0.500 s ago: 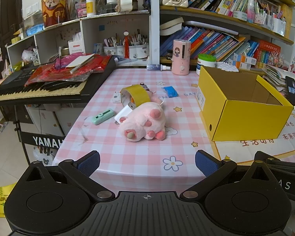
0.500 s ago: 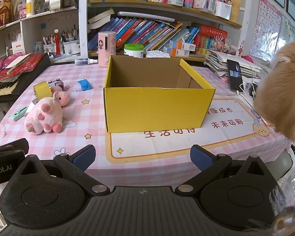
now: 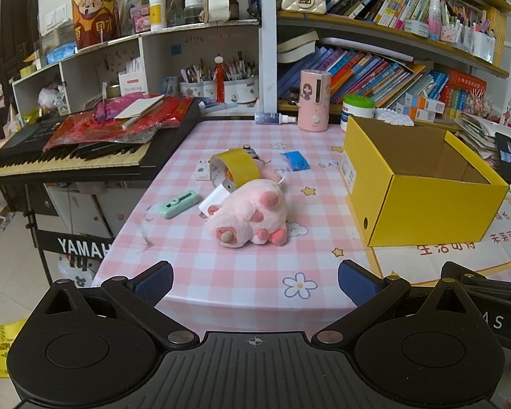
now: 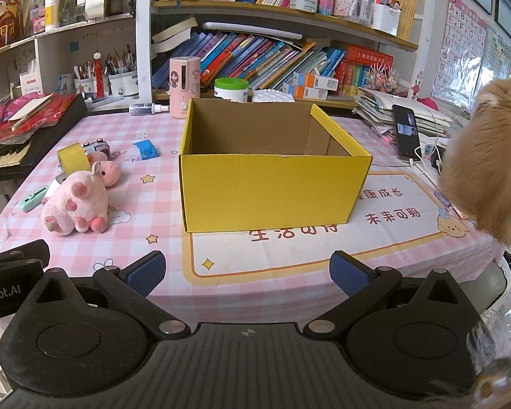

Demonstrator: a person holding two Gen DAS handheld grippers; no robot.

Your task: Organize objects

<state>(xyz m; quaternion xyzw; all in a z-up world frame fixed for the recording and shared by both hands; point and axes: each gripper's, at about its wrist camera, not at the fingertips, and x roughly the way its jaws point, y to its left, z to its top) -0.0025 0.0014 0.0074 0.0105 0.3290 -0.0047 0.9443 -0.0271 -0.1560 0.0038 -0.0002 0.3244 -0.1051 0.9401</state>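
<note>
Nothing looks sorted yet, judging by how things lie. Furthest left on the pink checked bench [image 3: 194,272], near its edge beside the keyboard [image 3: 68,160], lies a mint-green gadget [image 3: 179,203], and just right of it a white block [image 3: 213,201] is partly tucked under the pink plush pig [image 3: 252,218], which lies on its side with its feet in the air. Behind the pig stands a roll of yellow tape [image 3: 236,167], touching or nearly touching the pig, with a small white card [image 3: 202,170] to its left and a little toy camera [image 4: 97,146] just behind it. A small blue item [image 3: 294,161] sits alone further right, between the tape and the yellow box [image 3: 426,211]. The box stands open on the right half of the bench, and as far as the right wrist view reaches inside, it holds nothing. The left gripper [image 3: 255,281] hangs back at the near edge of the bench, in line with the pig, its jaws spread wide and empty; the right gripper [image 4: 247,271] faces the front wall of the box, its jaws equally wide with nothing between them. So every loose item is still to be picked up and put in the box, by my reading.
</note>
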